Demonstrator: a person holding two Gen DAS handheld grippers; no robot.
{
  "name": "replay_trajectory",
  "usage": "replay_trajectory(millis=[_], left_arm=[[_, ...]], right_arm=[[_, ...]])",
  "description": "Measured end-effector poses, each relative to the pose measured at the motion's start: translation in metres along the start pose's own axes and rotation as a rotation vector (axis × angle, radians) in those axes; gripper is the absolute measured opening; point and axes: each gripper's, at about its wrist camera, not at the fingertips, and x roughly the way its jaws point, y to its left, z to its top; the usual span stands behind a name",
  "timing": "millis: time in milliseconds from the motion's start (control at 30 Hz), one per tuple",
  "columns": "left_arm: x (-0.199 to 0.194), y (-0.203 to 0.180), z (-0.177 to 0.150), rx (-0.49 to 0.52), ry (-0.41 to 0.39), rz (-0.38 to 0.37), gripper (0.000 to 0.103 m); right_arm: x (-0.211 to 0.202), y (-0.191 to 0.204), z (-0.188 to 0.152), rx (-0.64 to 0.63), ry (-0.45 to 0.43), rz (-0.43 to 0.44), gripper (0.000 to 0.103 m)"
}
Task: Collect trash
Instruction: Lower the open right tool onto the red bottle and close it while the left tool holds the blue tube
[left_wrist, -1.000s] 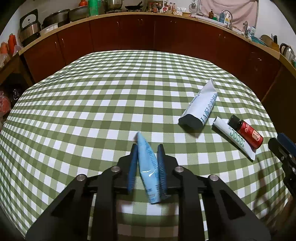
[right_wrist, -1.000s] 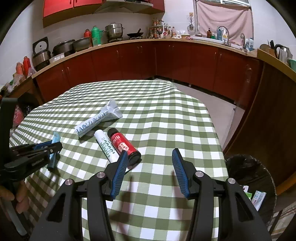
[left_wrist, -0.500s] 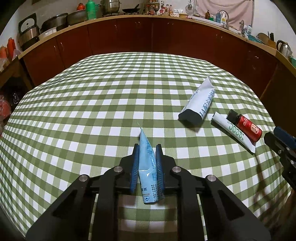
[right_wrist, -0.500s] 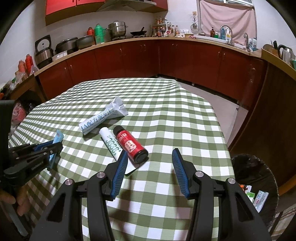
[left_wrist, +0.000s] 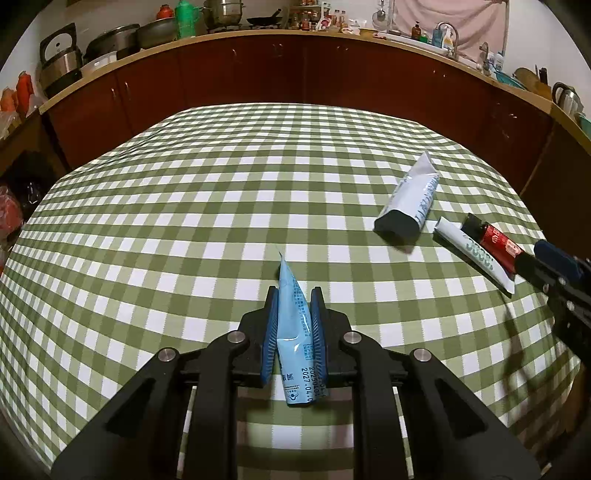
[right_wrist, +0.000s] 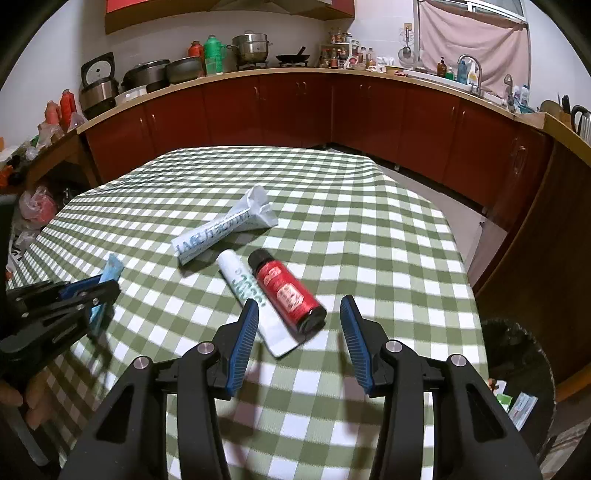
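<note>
My left gripper (left_wrist: 293, 291) is shut on a flat light-blue tube (left_wrist: 293, 332), held off the checked tablecloth (left_wrist: 184, 221); the right wrist view shows that left gripper (right_wrist: 107, 284) and blue tube (right_wrist: 112, 266) at the left. My right gripper (right_wrist: 298, 301) hovers low over the table, its jaws closing. The black end of a red bottle (right_wrist: 286, 291) lies between its fingertips, and the pads do not touch it. A white tube with green print (right_wrist: 243, 284) lies against the bottle. A larger white tube (right_wrist: 221, 229) lies beyond them.
A black-lined trash bin (right_wrist: 517, 354) holding some packets stands on the floor beside the table's right edge. Dark red cabinets (right_wrist: 295, 107) with a cluttered counter ring the room. A hand (right_wrist: 22, 402) grips the left tool at the lower left.
The right gripper has come forward, so the red bottle now lies between its fingertips. The left gripper has tightened on the blue tube and shifted slightly over the table.
</note>
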Motion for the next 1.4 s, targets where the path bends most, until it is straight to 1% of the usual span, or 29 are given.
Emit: replay_trajectory(millis=[200,233,267,433,800,1100,1400], left_arm=[[0.002,0.007,0.004,-0.002,0.0,0.0,0.017],[0.002,0.007,0.004,-0.003,0.0,-0.001,0.017],[0.002,0.006,0.004,-0.004,0.0,-0.001,0.017],[0.003,0.009,0.006,-0.004,-0.001,-0.007,0.017],[0.002,0.006,0.003,-0.001,-0.006,-0.009,0.017],[0.001,0.009,0.001,0.001,-0.014,-0.014,0.017],[0.001,0.005,0.002,0.004,-0.014,0.008,0.017]], right_arm=[[0.014,0.0,0.008,-0.03,0.032,-0.003,0.046],[0.017,0.001,0.009,-0.035,0.04,0.001,0.041],[0.02,0.002,0.009,-0.037,0.047,0.004,0.035],[0.023,0.008,0.011,-0.052,0.063,0.016,0.03],[0.03,0.015,0.015,-0.078,0.087,0.029,0.029],[0.024,0.012,0.012,-0.05,0.059,0.032,0.026],[0.015,0.003,0.005,-0.017,0.042,0.034,0.026]])
